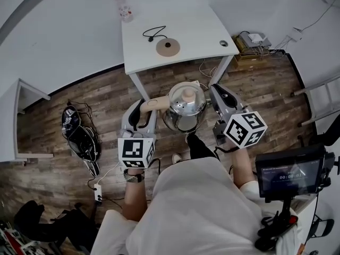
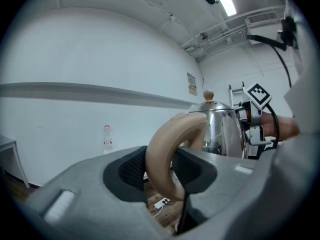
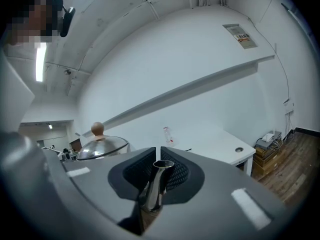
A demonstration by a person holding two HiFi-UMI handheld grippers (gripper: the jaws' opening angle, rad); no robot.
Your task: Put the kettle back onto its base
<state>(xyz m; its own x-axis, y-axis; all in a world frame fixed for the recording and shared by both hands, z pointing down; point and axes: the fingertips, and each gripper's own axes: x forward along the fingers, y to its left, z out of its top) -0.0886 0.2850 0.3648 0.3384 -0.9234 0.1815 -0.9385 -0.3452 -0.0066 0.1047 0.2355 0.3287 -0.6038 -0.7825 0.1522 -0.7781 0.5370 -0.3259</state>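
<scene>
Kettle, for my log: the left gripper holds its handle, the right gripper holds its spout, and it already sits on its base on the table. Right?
No, one slip: the head view shows the kettle held in the air short of the table, its base bare. The left gripper does hold the handle and the right gripper the spout.

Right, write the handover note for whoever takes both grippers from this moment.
The left gripper is shut on the kettle's beige handle.
The right gripper is shut on the spout.
The kettle is upright with its lid on, held in the air between the two grippers, above the wooden floor in front of the white table.
The base lies bare on the table, with its cord beside it.
Done: kettle lifted and held.
Left: carry it over the table, set it on the base, release both grips.
</scene>
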